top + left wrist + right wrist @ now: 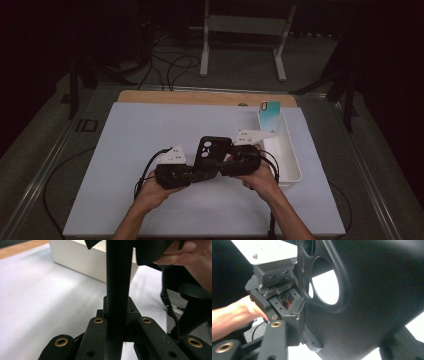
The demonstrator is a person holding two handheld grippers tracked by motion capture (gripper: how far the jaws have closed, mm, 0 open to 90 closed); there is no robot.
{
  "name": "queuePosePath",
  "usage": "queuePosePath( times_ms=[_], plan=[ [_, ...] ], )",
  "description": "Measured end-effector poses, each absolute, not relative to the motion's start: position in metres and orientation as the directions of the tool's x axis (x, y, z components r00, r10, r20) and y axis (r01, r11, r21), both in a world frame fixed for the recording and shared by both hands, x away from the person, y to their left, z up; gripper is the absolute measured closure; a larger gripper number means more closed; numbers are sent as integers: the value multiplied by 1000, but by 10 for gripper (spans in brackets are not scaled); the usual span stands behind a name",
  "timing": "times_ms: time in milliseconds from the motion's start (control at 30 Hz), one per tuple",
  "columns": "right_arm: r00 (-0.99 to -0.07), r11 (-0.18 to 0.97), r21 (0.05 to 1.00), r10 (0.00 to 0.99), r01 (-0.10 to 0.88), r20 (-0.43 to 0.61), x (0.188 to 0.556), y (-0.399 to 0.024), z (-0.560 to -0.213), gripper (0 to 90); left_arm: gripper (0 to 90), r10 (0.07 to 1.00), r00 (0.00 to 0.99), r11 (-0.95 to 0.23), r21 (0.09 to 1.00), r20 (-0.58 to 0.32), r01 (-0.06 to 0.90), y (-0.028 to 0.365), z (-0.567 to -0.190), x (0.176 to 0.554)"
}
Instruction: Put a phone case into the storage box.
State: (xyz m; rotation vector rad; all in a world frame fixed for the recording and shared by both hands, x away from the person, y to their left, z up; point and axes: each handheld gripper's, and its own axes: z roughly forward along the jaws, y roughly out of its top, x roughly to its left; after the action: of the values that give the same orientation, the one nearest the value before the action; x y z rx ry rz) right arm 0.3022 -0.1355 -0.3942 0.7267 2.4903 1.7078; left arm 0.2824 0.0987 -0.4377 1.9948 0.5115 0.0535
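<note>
Standing upright in the white bin (290, 165), a teal card (270, 116) leans at its far end.

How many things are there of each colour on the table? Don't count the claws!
Black: 1, the phone case with round holes
White: 1, the long tray
Teal: 1, the flat piece standing in the tray's far end
Total: 3

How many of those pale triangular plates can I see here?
2. One plate sits above the left hand; the other plate sits above the right hand, beside the white tray.
</note>
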Motion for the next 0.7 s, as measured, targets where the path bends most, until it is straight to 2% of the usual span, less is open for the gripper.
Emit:
queuePosePath(
  times_ms=[67,233,700],
  plan=[
    [-882,285,890,417,356,219,302,-132,-394,315,850,391,905,-378,868,-167,323,99,-437,281],
    [-858,271,882,458,385,233,304,-132,-395,225,854,439,885,-348,878,-155,327,106,-434,283],
    [-809,222,879,530,421,254,307,-137,-392,110,852,557,818,-332,865,-141,376,114,-439,286]
  ],
)
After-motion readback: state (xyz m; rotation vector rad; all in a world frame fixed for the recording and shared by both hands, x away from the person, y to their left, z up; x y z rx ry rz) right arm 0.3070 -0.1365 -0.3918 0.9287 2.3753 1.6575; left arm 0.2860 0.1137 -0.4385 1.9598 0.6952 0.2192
